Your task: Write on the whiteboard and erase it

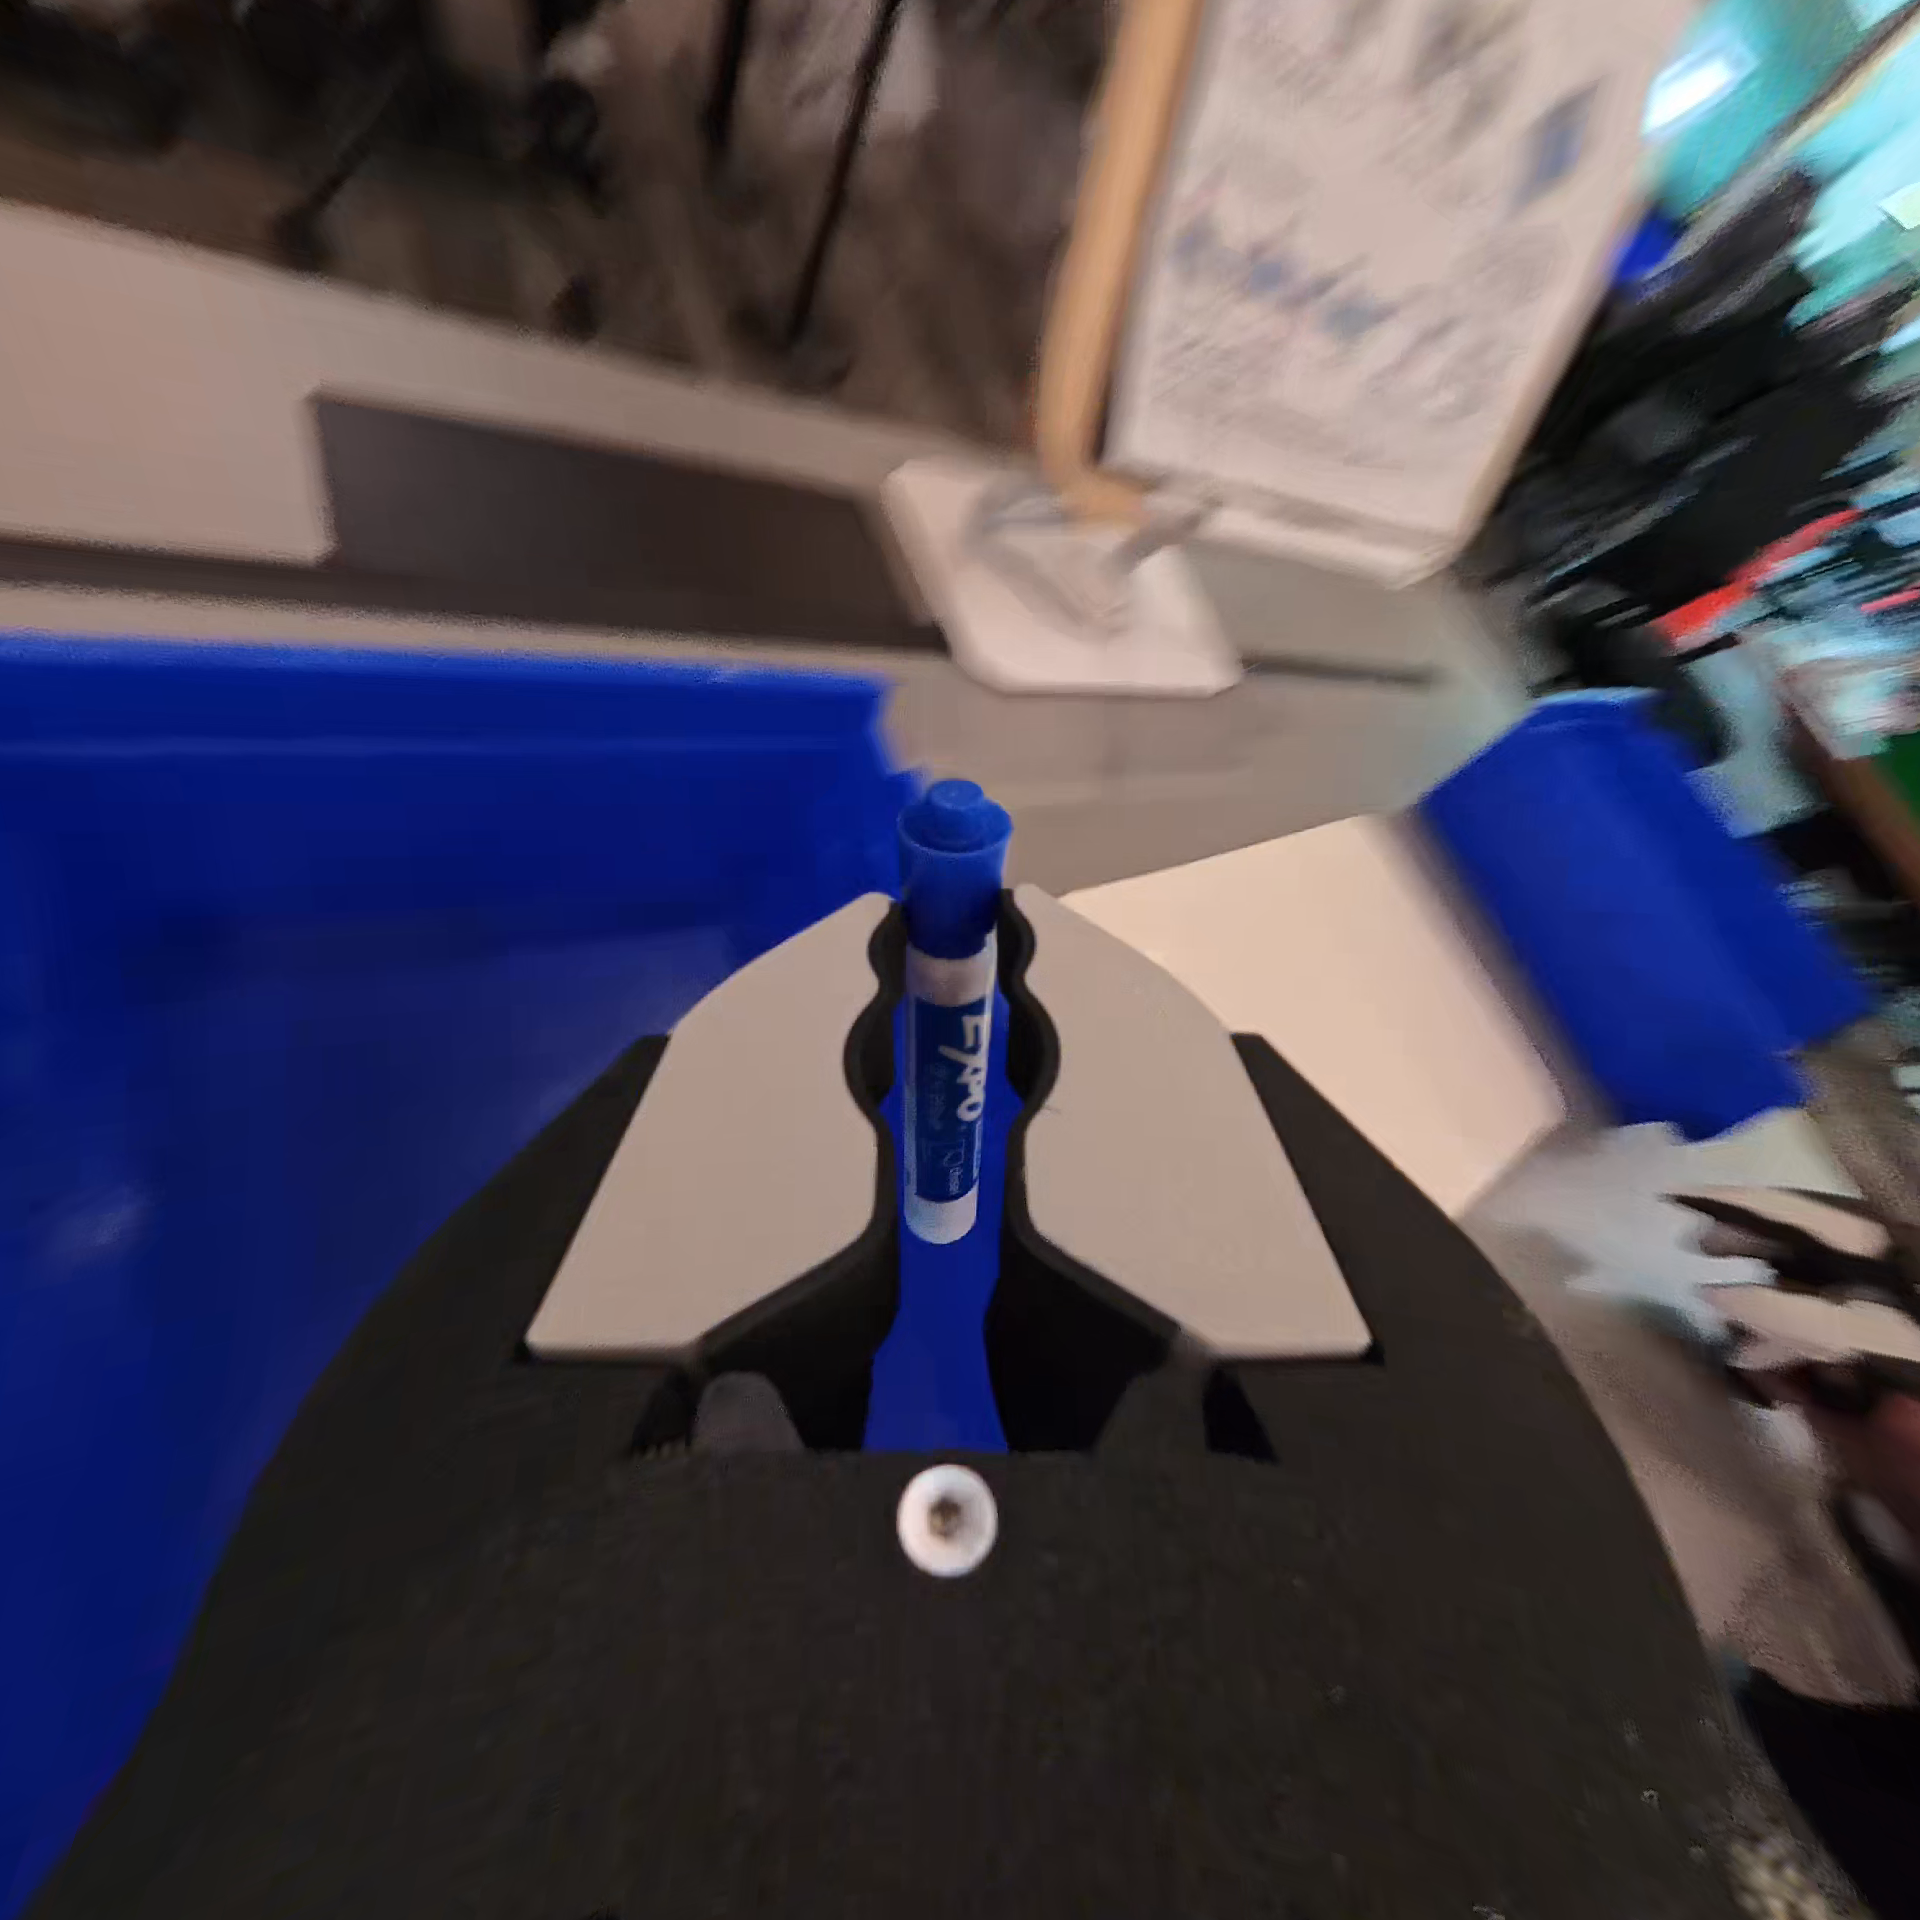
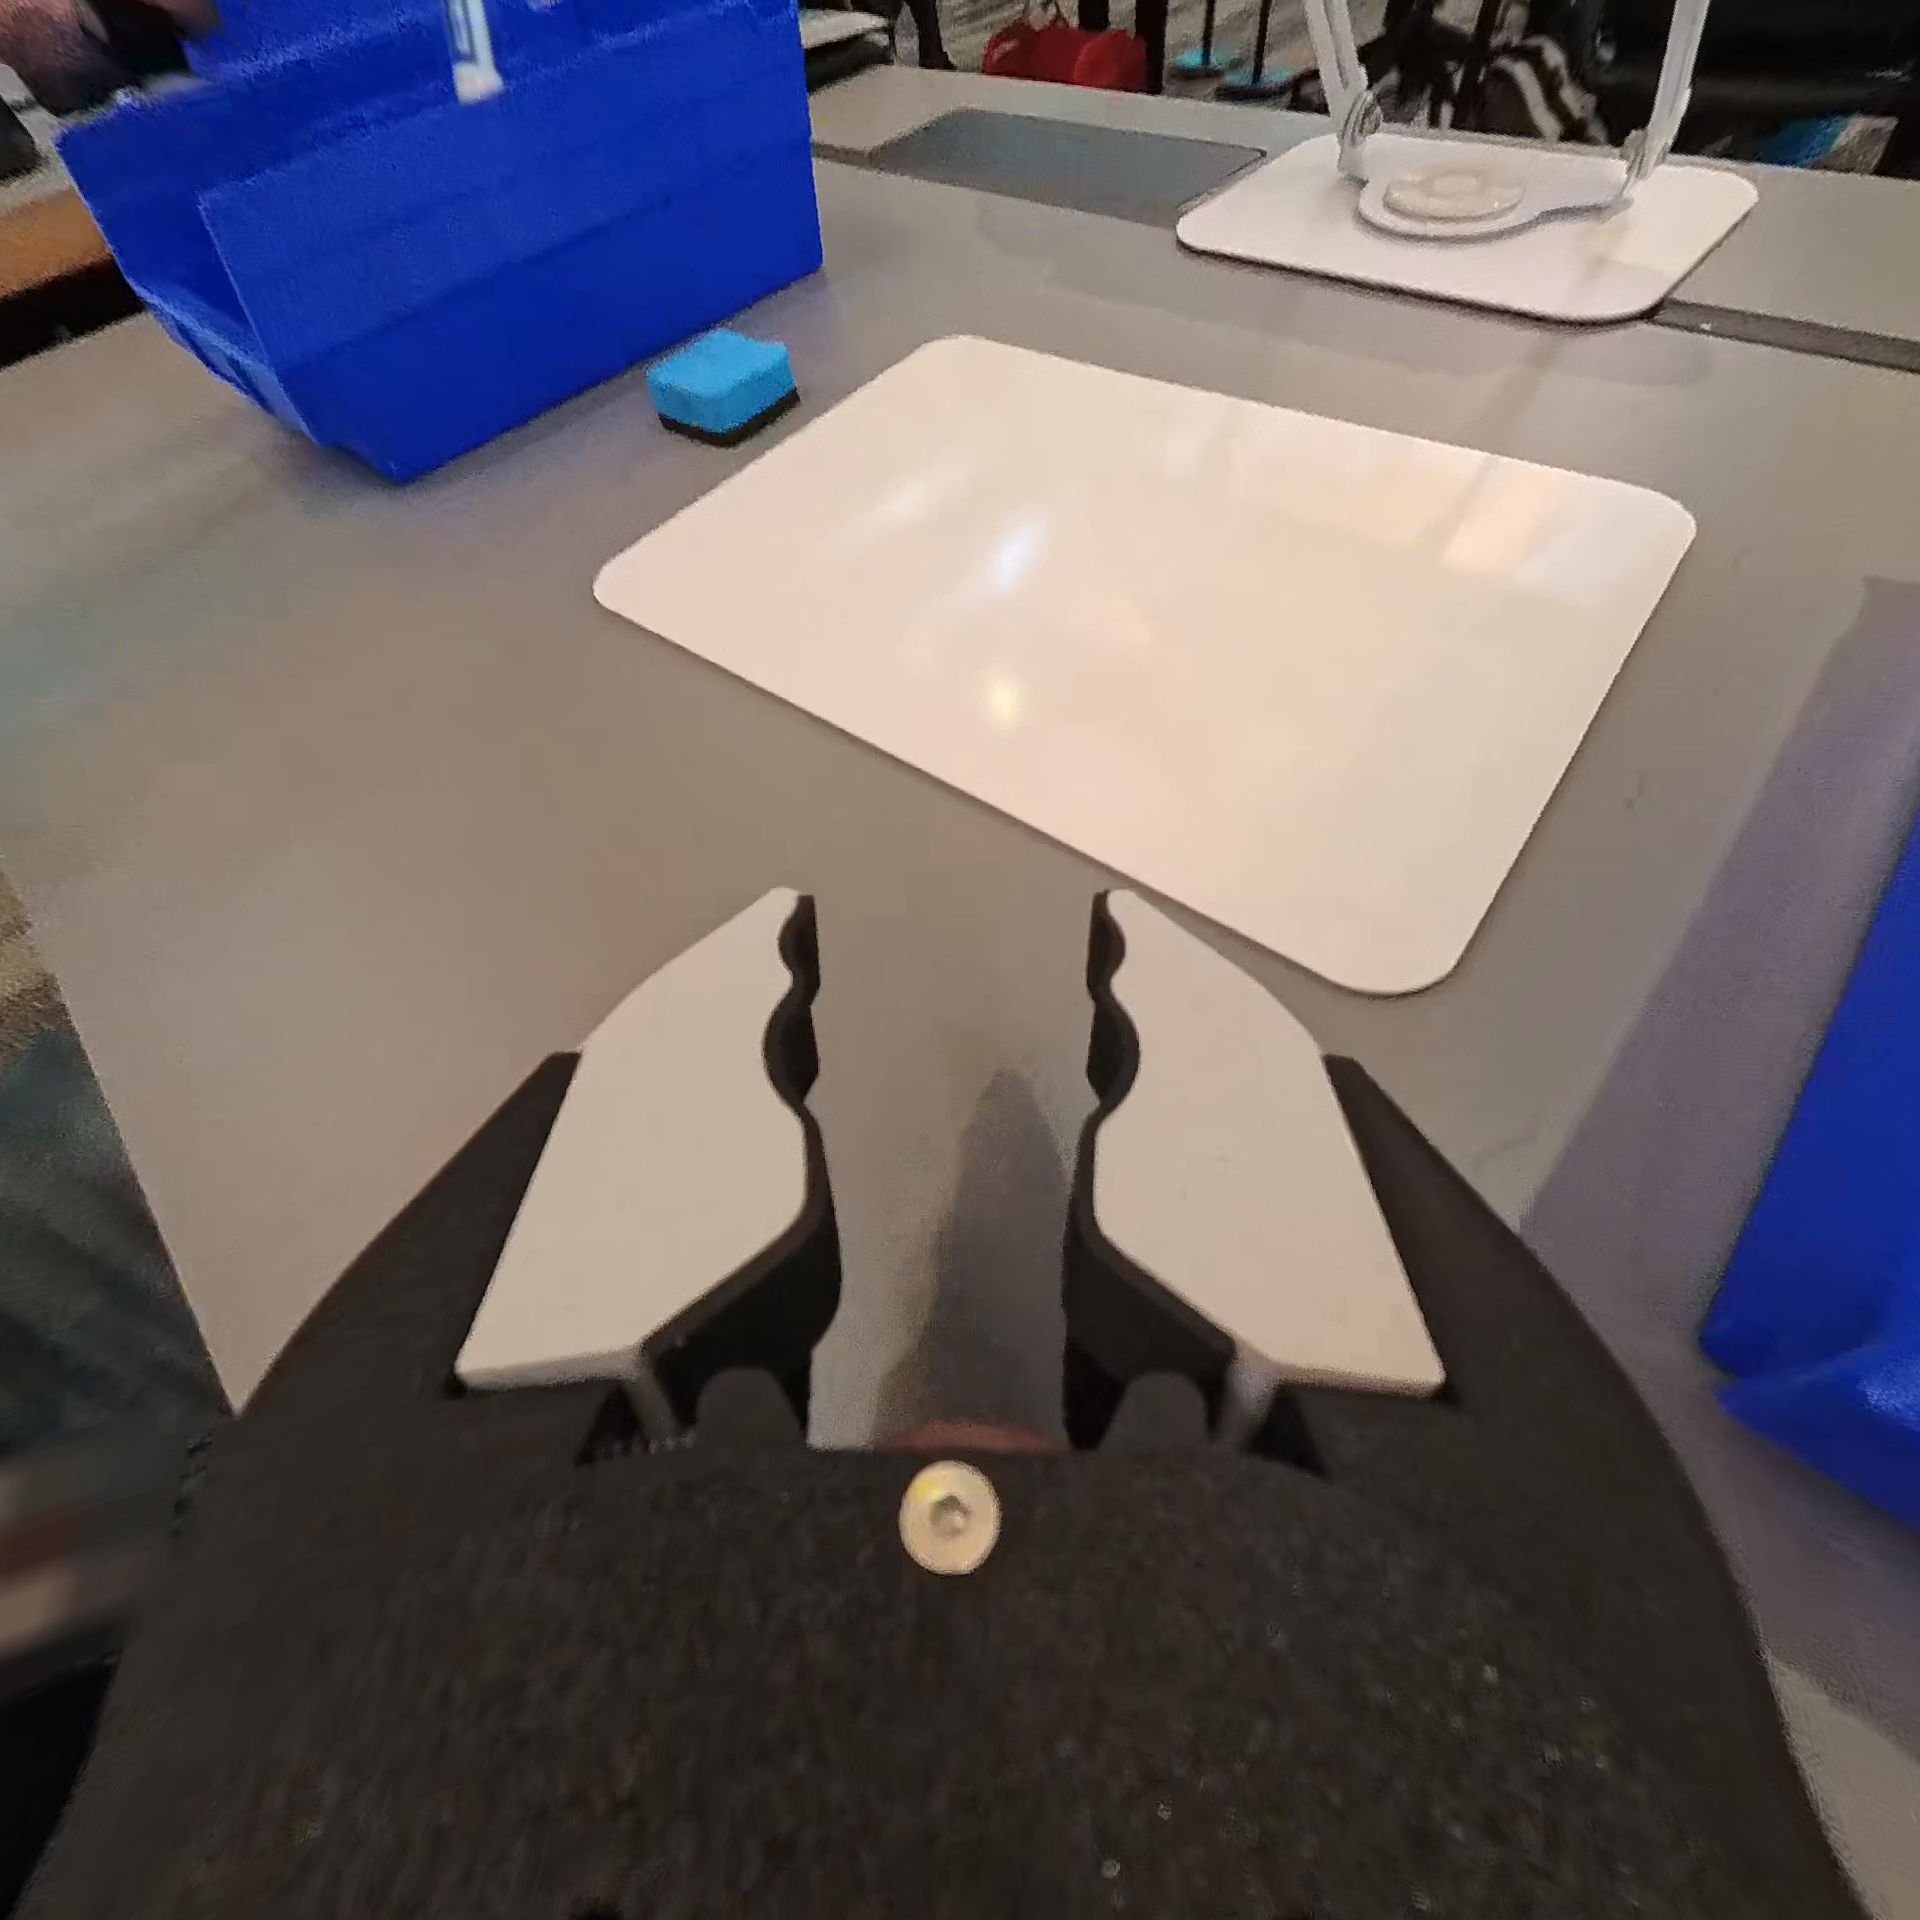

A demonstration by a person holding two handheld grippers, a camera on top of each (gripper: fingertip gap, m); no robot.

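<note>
Gripping marker [image 1: 945,1023] — lengthwise, cap forward

One whiteboard [image 2: 1143,665], one eraser [image 2: 722,387], one blue marker [image 1: 948,1023] — plus two blue bins [image 2: 447,260] [image 2: 1839,1247] and one white stand base [image 2: 1475,223].

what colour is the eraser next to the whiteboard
The eraser is light blue on top with a black base, clearest in the right wrist view, lying beside the whiteboard.

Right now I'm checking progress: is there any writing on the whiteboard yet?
No, in the right wrist view the whiteboard lies blank on the table, showing only light reflections.
</note>
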